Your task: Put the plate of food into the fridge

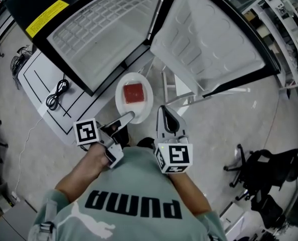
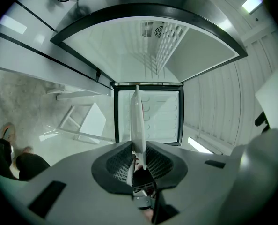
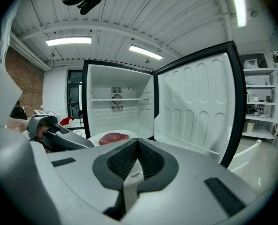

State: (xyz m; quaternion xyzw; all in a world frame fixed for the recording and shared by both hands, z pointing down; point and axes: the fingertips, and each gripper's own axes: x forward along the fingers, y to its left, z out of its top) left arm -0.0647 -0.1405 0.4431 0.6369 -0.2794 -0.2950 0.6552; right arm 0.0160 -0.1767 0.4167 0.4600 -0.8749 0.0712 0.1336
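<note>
Your green shirt (image 1: 134,195) fills the 6 o'clock edge of the head view, and both forearms reach out from it toward 12 o'clock. Your left gripper (image 1: 126,117) has its jaws clamped on the rim of the white plate (image 1: 122,100) at the plate's 7 o'clock edge. In the left gripper view the plate stands edge-on between the pads. A red slab of raw meat (image 1: 134,93) lies at the plate's centre. You are holding the plate in the air just in front of the open fridge (image 1: 104,24), at 6 o'clock of its white compartment and not inside it. Your right gripper (image 1: 163,115) sits just beside the plate at its 4 o'clock, not touching it, with its jaws together on nothing. The fridge door (image 1: 209,44) stands swung wide at 1 o'clock. A wire shelf (image 3: 120,99) crosses the compartment in the right gripper view. At 9 o'clock a coiled black cable (image 1: 57,94) lies on a white surface (image 1: 36,72), and a black office chair (image 1: 264,169) stands at 4 o'clock.
</note>
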